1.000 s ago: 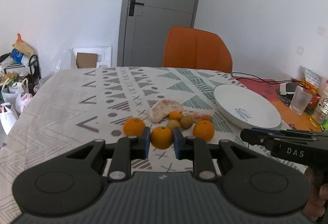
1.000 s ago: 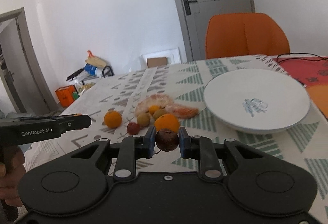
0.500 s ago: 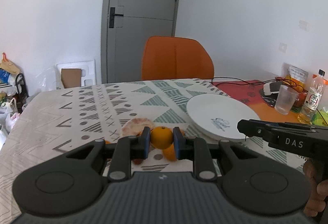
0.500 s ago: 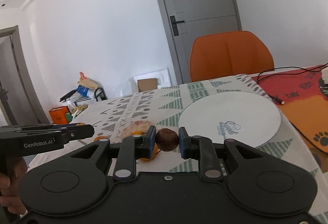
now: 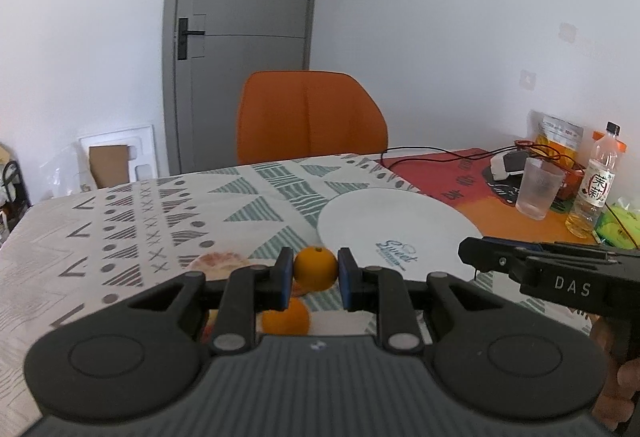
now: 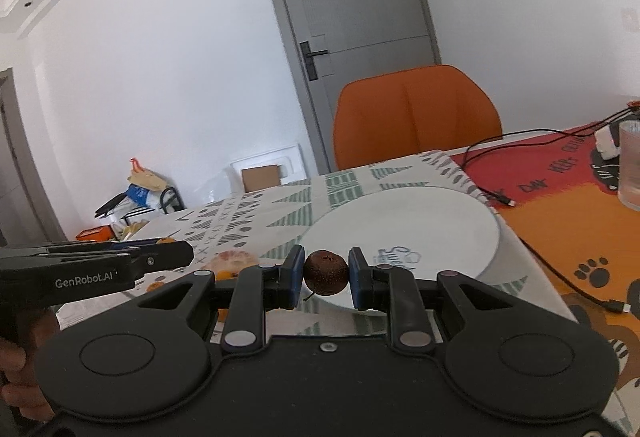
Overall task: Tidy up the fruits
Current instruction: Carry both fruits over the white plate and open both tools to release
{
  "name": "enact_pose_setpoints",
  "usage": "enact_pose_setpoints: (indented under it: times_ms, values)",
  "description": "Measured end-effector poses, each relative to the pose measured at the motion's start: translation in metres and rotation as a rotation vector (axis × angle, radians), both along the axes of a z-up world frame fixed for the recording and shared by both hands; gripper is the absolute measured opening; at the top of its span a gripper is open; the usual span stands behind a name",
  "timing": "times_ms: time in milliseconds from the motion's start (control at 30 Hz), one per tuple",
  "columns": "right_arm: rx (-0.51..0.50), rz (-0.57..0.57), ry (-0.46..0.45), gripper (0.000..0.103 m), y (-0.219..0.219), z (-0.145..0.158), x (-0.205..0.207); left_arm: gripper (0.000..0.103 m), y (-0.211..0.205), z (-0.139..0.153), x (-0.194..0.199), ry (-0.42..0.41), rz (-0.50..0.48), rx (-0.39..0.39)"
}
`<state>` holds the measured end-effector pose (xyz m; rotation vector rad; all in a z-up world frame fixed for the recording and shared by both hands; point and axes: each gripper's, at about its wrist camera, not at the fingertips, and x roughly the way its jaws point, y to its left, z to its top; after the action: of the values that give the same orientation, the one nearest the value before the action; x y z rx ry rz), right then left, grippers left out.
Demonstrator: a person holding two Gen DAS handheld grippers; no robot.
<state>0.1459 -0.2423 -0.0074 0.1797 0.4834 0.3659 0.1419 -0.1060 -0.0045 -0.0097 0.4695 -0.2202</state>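
The left gripper point(image 5: 315, 274) has its jaws clamped on a small round orange fruit point(image 5: 315, 273), held in the air just left of the round white plate point(image 5: 400, 233) on the patterned tablecloth point(image 5: 160, 209). The right gripper point(image 6: 325, 273) is clamped on a dark brown-red wrinkled round fruit point(image 6: 325, 272), raised over the near edge of that plate. Another orange fruit point(image 5: 286, 317) and pale peeled citrus pieces point(image 5: 218, 263) lie on the cloth left of the plate.

A small orange point(image 5: 315, 268) sits clamped between blue-padded fingers point(image 5: 285, 277), above another orange point(image 5: 289, 318) on the surface. A dark brown, rough-skinned round fruit point(image 6: 325, 272) is pinched before the white plate point(image 6: 420, 225).
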Motion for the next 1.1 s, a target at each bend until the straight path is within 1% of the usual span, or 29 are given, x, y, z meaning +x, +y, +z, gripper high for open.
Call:
enact_pose_setpoints:
  times_ms: [467, 900, 1067, 1100]
  values:
    - [0.025, -0.06, 0.026, 0.022, -0.031, -0.021, 0.022, 0.022, -0.039, -0.013, 0.043, 0.029, -0.062, 0.007]
    - [0.001, -0.067, 0.053, 0.022, -0.033, -0.034, 0.039, 0.022, -0.062, -0.035, 0.082, 0.097, -0.103, 0.012]
    - [0.005, -0.072, 0.062, 0.022, -0.036, -0.036, 0.041, 0.022, -0.067, -0.036, 0.086, 0.102, -0.107, 0.017]
    - [0.006, -0.074, 0.065, 0.022, -0.037, -0.036, 0.043, 0.024, -0.067, -0.035, 0.085, 0.092, -0.1, 0.026]
